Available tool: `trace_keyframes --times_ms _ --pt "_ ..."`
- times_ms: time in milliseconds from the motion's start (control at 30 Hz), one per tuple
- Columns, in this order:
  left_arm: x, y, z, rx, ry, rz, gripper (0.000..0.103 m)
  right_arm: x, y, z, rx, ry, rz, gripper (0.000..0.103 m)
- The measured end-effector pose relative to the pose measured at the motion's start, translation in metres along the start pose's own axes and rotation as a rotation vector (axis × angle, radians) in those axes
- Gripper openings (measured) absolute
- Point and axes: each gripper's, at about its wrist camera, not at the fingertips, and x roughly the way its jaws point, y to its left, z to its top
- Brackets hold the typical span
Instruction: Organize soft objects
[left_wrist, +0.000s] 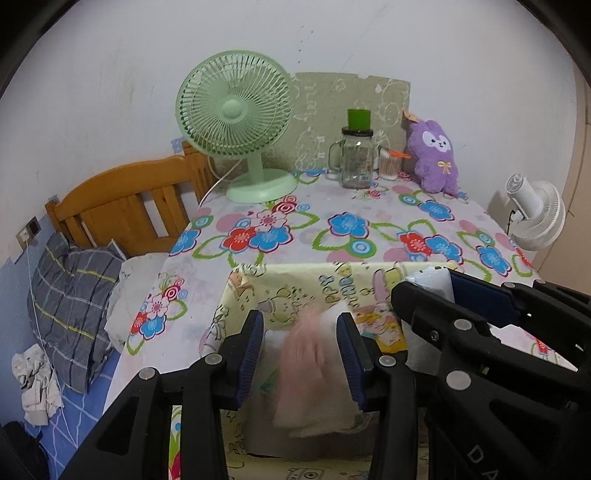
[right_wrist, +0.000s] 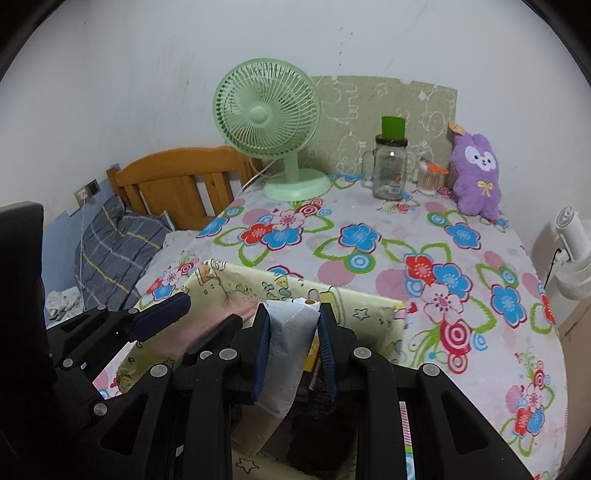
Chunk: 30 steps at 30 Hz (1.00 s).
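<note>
The task looks partly done: the right hand-held gripper (right_wrist: 291, 345) clenches a white cloth (right_wrist: 286, 332) over the yellow box (right_wrist: 258, 284) on the worktop (right_wrist: 369, 229), the left hand-held gripper (left_wrist: 300, 350) hangs released around a blurred pink cloth (left_wrist: 308, 354), and the purple plush toy (left_wrist: 436, 160) waits by the wall.

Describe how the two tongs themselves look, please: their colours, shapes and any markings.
Both tongs, the left tongs and the right tongs, are matte black plastic linkages with round silver rivets at the joints. Each finger ends in a flat dark blue ribbed pad. White letters, seemingly "DA", show on the right tongs' body in the left wrist view. No cables or sleeves are visible.
</note>
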Motion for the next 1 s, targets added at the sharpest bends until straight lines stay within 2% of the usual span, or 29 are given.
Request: trace_keyframes --times_ms 200,300,767,867,967,1000 --pt "0.01 0.007 -0.009 -0.017 0.033 0.0 0.046 0.018 0.005 -0.007 -0.001 0.042 0.017 0.028" --pt "0.012 0.008 -0.011 -0.025 0.033 0.008 0.056 0.022 0.005 -0.009 0.002 0.051 0.018 0.028" --pt "0.018 0.009 -0.015 -0.036 0.044 0.007 0.072 0.038 0.002 -0.009 0.015 0.078 0.003 0.03" --pt "0.019 0.006 -0.015 -0.031 0.047 -0.002 0.079 0.042 -0.001 -0.01 0.02 0.085 -0.008 0.038" --pt "0.02 0.004 -0.014 -0.037 0.056 -0.019 0.083 0.042 -0.003 -0.009 0.017 0.087 -0.032 0.054" --pt "0.02 0.004 -0.014 -0.04 0.057 -0.026 0.084 0.041 -0.002 -0.009 0.01 0.083 -0.043 0.063"
